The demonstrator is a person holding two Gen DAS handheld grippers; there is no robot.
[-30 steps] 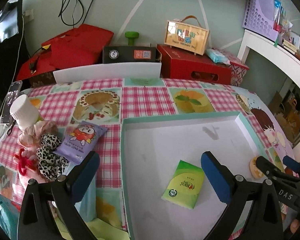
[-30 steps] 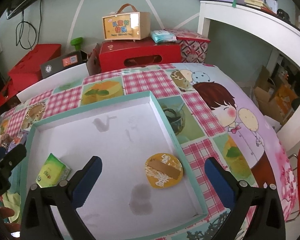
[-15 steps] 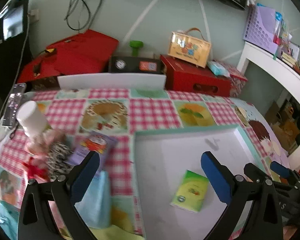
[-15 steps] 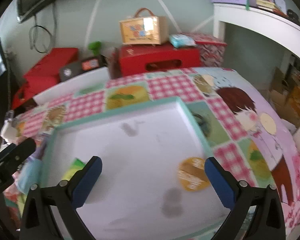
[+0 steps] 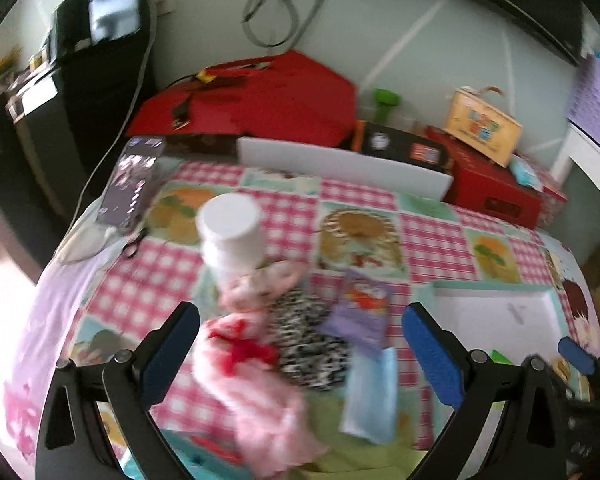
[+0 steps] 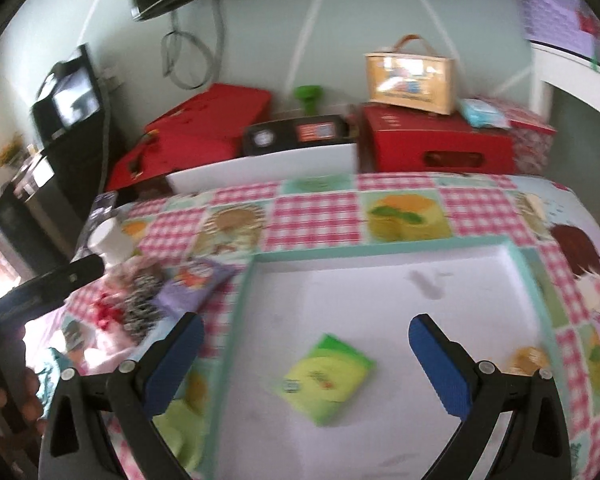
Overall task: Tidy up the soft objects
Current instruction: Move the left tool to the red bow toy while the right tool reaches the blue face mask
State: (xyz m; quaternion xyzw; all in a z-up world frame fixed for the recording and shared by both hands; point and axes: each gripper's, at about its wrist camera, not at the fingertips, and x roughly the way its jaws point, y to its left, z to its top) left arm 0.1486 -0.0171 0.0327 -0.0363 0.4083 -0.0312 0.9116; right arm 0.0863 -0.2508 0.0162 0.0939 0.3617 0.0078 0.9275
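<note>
A pale green wall behind, red boxes (image 6: 436, 142) and a yellow carry-case (image 6: 410, 76) stacked against it, a bench under a pink checked picture cloth (image 6: 312, 216) in front. On the cloth, a shallow white tray with a teal rim (image 6: 384, 246); inside it a green tissue pack (image 6: 326, 376) lying flat, and a round orange packet (image 6: 528, 360) close to the right wall, partly hidden by a tool arm.

To the left of the tray, a loose heap of soft things: a pink fluffy piece (image 5: 268, 396) with red trim, a leopard-print scrunchie (image 5: 304, 340), a purple snack pouch (image 5: 362, 312), a light blue pack (image 5: 370, 392). Right behind the heap, an upright white bottle (image 5: 232, 236), seemingly touching it.

Left tool (image 5: 300, 356) spread wide, empty, hanging over the heap with the pink piece and scrunchie between its blue pads. Right tool (image 6: 306, 364) likewise wide apart and empty, poised above the tray with the green pack between its pads.

Likely step: picking the next soft item out of the heap for the tray. Risks, as a judgement: closing on two tangled pieces at once, since they overlap; dragging the pouch or blue pack along with the fabric; nudging the bottle over when descending so near it. Heavy motion blur in both views, so fine contact hard to read.
</note>
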